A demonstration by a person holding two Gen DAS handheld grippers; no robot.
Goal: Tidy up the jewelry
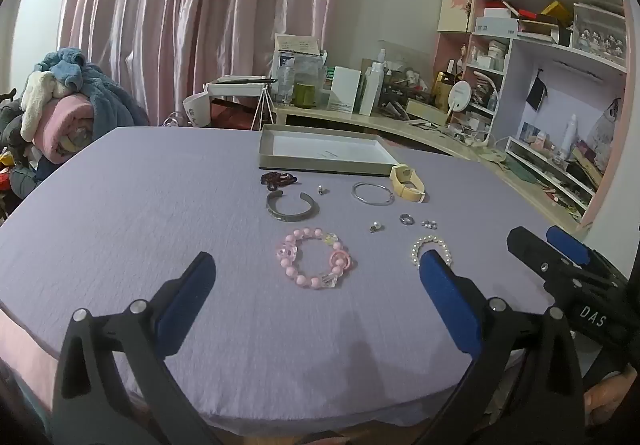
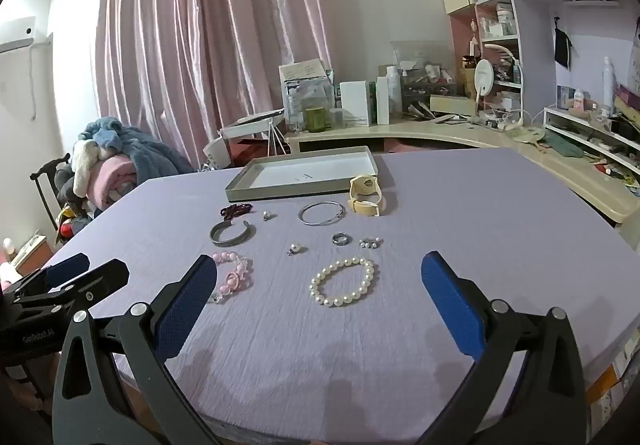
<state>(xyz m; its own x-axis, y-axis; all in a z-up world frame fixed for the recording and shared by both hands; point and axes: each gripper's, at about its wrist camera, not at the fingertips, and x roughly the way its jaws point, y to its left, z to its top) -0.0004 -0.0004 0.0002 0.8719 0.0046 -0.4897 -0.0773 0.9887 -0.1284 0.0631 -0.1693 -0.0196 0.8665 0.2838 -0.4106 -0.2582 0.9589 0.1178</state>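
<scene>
Jewelry lies spread on a lilac tablecloth (image 1: 140,205). In the left wrist view a pink bead bracelet (image 1: 314,263) sits just ahead of my open left gripper (image 1: 316,265), nothing between its fingers. In the right wrist view a white pearl bracelet (image 2: 343,281) lies ahead of my open right gripper (image 2: 320,269), also holding nothing. Farther back are a grey metal cuff (image 1: 292,207), a thin silver bangle (image 1: 373,193), a cream watch (image 1: 408,183), a dark red bead strand (image 1: 279,179), a ring (image 1: 405,219) and small earrings (image 1: 376,227). A shallow grey tray (image 1: 324,151) stands behind them, with nothing in it.
The right gripper's black and blue jaws (image 1: 560,257) show at the right edge of the left wrist view. A cluttered desk (image 2: 460,133) and shelves (image 2: 540,5) stand behind and to the right. A chair heaped with clothes (image 2: 108,161) sits at the left, before pink curtains (image 2: 200,25).
</scene>
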